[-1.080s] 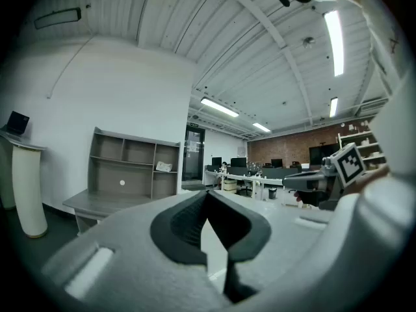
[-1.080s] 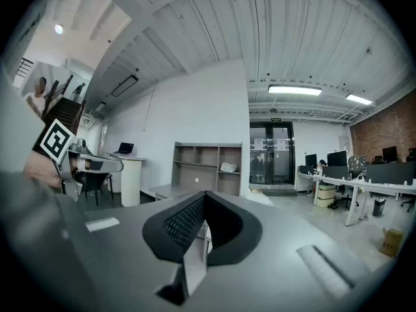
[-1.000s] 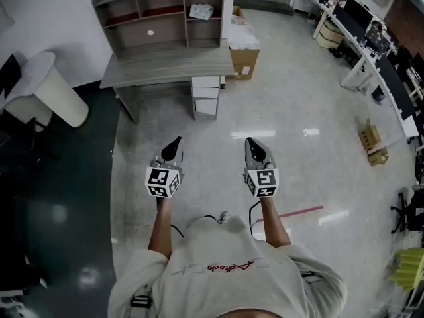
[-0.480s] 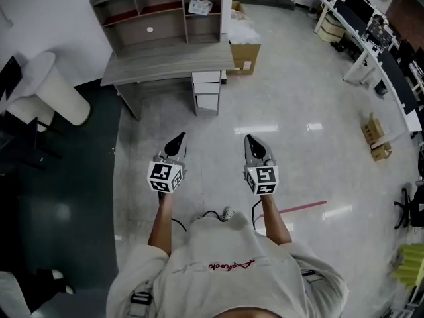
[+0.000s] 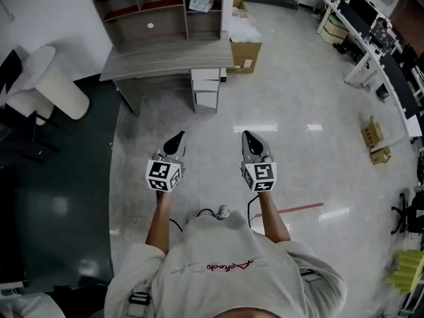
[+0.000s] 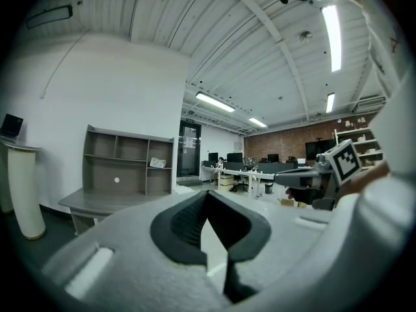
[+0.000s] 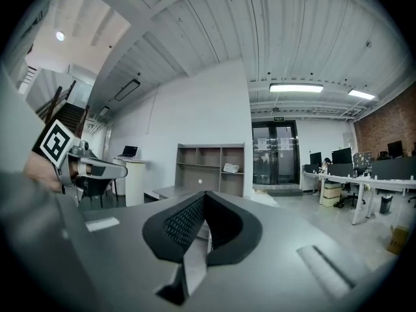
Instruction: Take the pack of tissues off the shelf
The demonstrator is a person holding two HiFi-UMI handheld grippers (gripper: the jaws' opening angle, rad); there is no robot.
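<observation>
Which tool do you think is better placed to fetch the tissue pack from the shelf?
Left, probably. The tissue pack sits upper right in the shelf, ahead-left, more in line with the left tool than the right tool. Both are shut and far off.

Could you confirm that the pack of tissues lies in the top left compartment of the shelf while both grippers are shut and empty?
Not quite: the pack of tissues lies in the top right compartment of the shelf, as the head view shows. The left gripper and the right gripper are indeed shut and empty.
</observation>
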